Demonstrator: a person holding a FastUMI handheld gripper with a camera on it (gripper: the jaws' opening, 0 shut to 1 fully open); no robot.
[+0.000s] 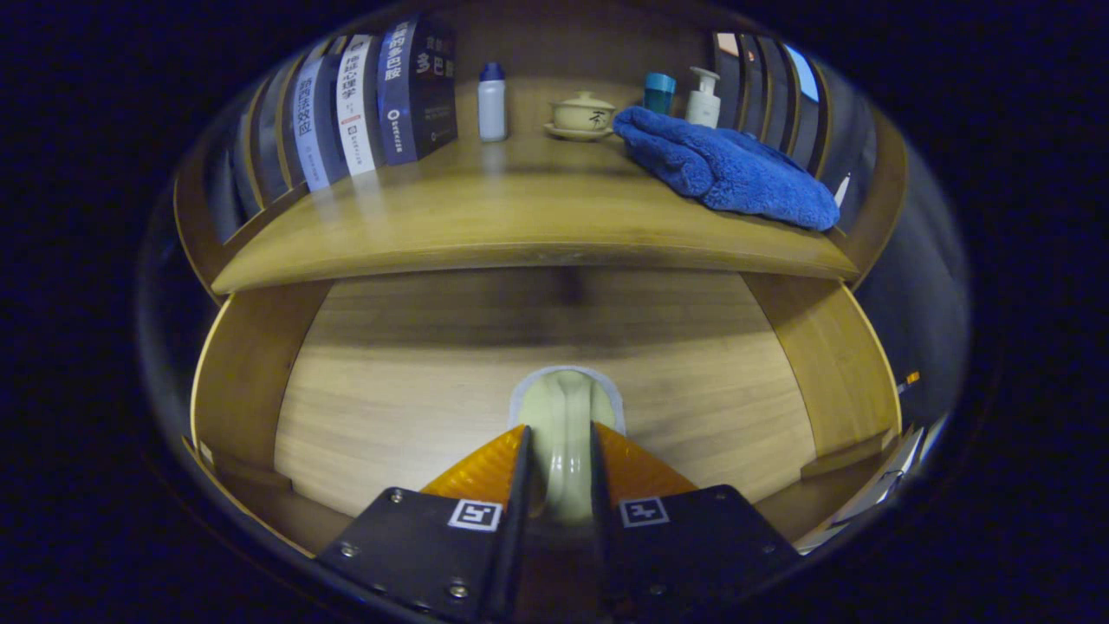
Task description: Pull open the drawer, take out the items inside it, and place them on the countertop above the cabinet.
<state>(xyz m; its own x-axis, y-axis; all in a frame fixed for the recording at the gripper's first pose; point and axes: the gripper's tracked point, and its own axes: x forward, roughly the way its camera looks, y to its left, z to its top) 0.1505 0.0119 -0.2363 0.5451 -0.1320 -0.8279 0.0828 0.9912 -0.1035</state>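
Two fingers of the claw (559,472) close on the pale, glossy handle (565,433) of a wooden drawer (433,381), gripping it from either side with only the handle's width left between them. The handle is a smooth, rounded loop, ceramic or plastic by its sheen, set upright at the middle of the drawer front, its long axis running vertically and in line with the claw. It sits between the fingertips and dead ahead, so the coming pull, by this reading, is straight back along the fingers, away from the cabinet.

The drawer front is light, fine-grained wood, flat and matt, flanked by darker side panels. It looks closed or barely started; whatever lies inside is hidden.

Above it runs the worktop (485,225), a polished wooden board with a rounded front edge. Along its back edge stand books (381,104) at the left corner, a white bottle (492,102), a lidded cup (582,114) on a saucer, a teal jar (659,92) and a pump bottle (703,97). A plush blue towel (728,165) lies heaped toward the right edge, leaving the front and left of the board bare for whatever comes out.
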